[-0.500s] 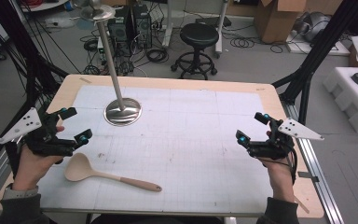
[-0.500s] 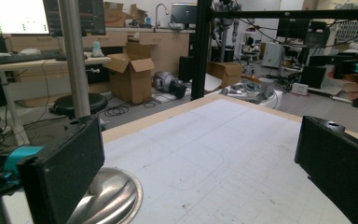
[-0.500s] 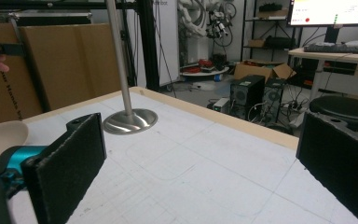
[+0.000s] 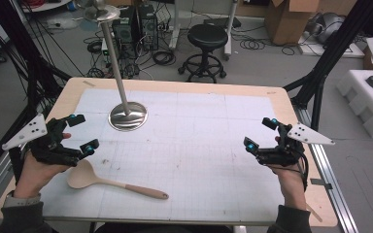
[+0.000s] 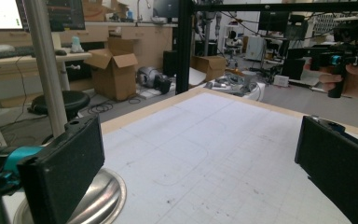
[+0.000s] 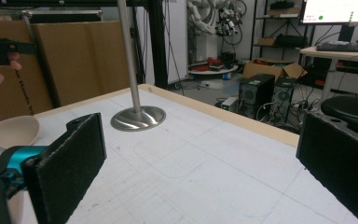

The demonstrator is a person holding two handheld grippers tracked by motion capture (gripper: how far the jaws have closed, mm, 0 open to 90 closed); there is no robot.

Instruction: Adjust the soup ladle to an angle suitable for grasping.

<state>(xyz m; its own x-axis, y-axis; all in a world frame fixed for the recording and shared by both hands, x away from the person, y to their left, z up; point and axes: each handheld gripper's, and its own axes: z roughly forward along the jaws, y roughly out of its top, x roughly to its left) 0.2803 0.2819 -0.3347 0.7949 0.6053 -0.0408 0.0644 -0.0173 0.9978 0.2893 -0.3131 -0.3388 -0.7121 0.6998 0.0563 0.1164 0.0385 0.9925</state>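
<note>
Looking down from the high view: left tongs [image 4: 82,132] open, empty, just above the wooden spoon [image 4: 108,180] on the tabletop [image 4: 199,145]; right tongs [image 4: 260,132] open, empty, well apart. Left gripper view: jaws wide, stand base [image 5: 91,200] beside them. Right gripper view: jaws wide, probably the spoon's bowl [image 6: 15,130] at left.

Grey floor [image 4: 252,63] strewn with cables; black stool [image 4: 205,48]; cardboard boxes [image 4: 289,19]; lit monitor [image 6: 338,10] on desk.

Left gripper [image 4: 80,132] hovers open just above the wooden spoon [image 4: 111,180]; right gripper [image 4: 260,132] open.
</note>
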